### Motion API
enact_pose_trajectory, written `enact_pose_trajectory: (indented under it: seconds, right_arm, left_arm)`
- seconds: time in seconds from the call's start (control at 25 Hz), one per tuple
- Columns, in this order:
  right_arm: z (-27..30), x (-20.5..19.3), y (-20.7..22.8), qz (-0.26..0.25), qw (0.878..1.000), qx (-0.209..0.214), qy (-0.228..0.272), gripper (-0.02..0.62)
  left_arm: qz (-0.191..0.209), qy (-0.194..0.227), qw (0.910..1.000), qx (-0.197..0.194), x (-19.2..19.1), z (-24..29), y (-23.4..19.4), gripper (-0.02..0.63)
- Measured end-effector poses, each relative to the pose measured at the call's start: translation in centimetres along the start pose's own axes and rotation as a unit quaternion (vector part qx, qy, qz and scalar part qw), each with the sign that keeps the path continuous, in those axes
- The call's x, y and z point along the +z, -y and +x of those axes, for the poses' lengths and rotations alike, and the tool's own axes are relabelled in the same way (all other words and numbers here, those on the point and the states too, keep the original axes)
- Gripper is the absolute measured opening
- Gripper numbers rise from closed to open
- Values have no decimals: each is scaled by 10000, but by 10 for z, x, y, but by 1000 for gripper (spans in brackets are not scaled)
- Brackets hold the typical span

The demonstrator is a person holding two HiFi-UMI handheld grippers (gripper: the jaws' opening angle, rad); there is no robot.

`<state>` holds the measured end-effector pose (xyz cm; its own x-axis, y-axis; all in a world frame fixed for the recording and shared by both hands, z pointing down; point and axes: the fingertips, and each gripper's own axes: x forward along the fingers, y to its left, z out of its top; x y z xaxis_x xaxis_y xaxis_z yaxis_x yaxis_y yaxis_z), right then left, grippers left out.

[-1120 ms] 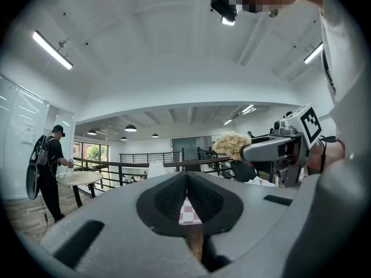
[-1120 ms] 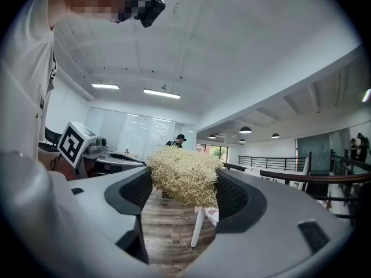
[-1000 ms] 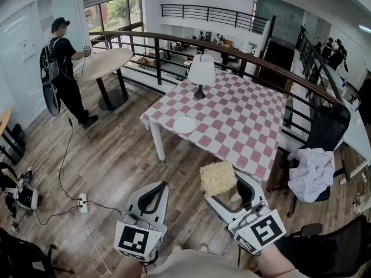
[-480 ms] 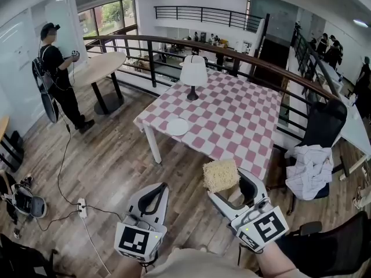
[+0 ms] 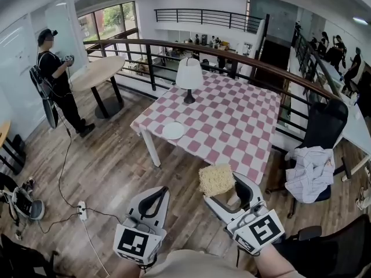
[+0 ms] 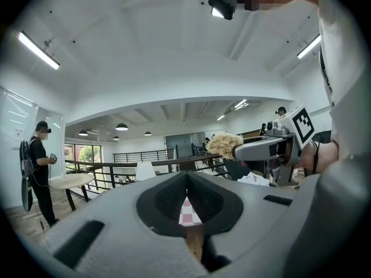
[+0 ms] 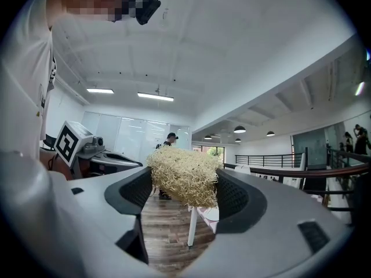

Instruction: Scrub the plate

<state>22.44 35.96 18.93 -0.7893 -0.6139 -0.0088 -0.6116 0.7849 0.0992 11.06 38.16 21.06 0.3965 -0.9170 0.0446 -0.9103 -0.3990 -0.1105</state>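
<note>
Two grippers hang low over the wooden floor [image 5: 116,161], and the bottom edge of the head view cuts off the hands behind them. The right gripper [image 5: 223,191] pinches a straw-coloured scrubber [image 5: 217,179]. Its own view shows the bundle squeezed between both pads and bulging above them. The left gripper [image 5: 161,191] has its jaws pressed together at the tips, with nothing between them. The white plate [image 5: 173,131] lies well ahead of both grippers, a little left of the scrubber, near the front corner of a table [image 5: 232,126] with a checked cloth. A lamp [image 5: 189,74] stands further beyond it. From the left gripper's view the closed jaws block nearly everything ahead, and only a sliver of checked cloth shows through the gap under the tips, so the plate cannot be made out there. In the right gripper's view the scrubber covers most of the table, and a pale shape at the table edge beneath it is too hidden to name. A person [image 5: 53,74] stands far off to the left gripper's left.
</note>
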Motion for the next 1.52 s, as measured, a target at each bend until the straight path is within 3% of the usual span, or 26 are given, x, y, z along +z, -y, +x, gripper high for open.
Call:
enact_pose_trajectory:
  seconds: [0.28, 0.8, 1.32, 1.52]
  right_arm:
    - [-13, -6, 16, 198, 9997, 84, 114, 331]
    - [-30, -15, 20, 201, 9992, 330, 75, 331]
    - [8, -35, 21, 95, 9982, 586, 6, 331]
    - [39, -52, 25, 97, 9985, 533, -97, 331]
  left_arm:
    - [-45, 18, 10000, -46, 0, 16, 23, 14]
    - [-16, -66, 9996, 276, -5, 18, 37, 14]
    - [124, 49, 9992, 370, -22, 32, 14, 14]
    - [126, -63, 9998, 156, -43, 49, -5, 14]
